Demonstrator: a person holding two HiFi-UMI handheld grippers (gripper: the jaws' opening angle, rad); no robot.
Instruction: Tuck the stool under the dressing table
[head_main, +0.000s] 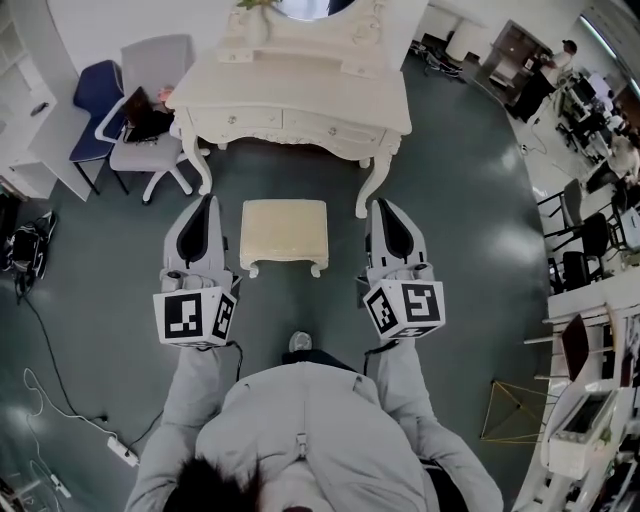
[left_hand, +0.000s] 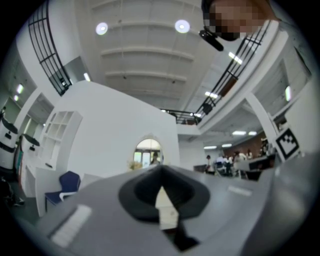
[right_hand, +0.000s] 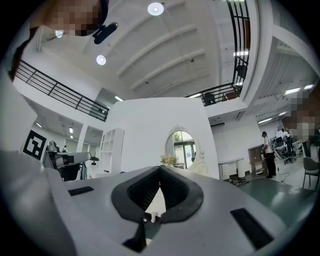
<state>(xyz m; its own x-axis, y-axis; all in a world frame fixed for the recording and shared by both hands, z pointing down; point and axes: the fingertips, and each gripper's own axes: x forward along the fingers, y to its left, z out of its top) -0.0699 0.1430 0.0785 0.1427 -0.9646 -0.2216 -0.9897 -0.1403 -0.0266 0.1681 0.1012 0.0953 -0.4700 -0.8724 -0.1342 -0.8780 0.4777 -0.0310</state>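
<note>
The dark green floor (head_main: 470, 250) filled most of the head view. The white dressing counter (head_main: 300, 95) stood at the top of that view. Its oval mirror (head_main: 305, 8) was cut off by the frame edge there, though the right gripper view showed the mirror (right_hand: 182, 146) whole. To the counter's left stood a grey chair (head_main: 155, 60) and a blue chair (head_main: 95, 90), the grey one partly covering the blue. A dark thing lay on the grey seat, too small to make out. The person (head_main: 300, 430) was seen from above only as shoulders and grey sleeves, cropped by the bottom edge.

The cream stool (head_main: 284, 228) stood on the floor in front of the counter, out in the open and not under it. Its far edge was near the counter's front legs. It sat between the two claws, with floor showing on either side.

The left claw (head_main: 205, 205) was clenched on nothing, its jaws pressed together at the tips. A pale sliver showed through the hollow behind the tips, but what it was could not be told. The right claw (head_main: 382, 205) was likewise clenched and empty. Its tip lay just beside the counter's right front leg (head_main: 366, 190), and contact could not be judged. Each hand was hidden behind a marker cube (head_main: 195, 315).
</note>
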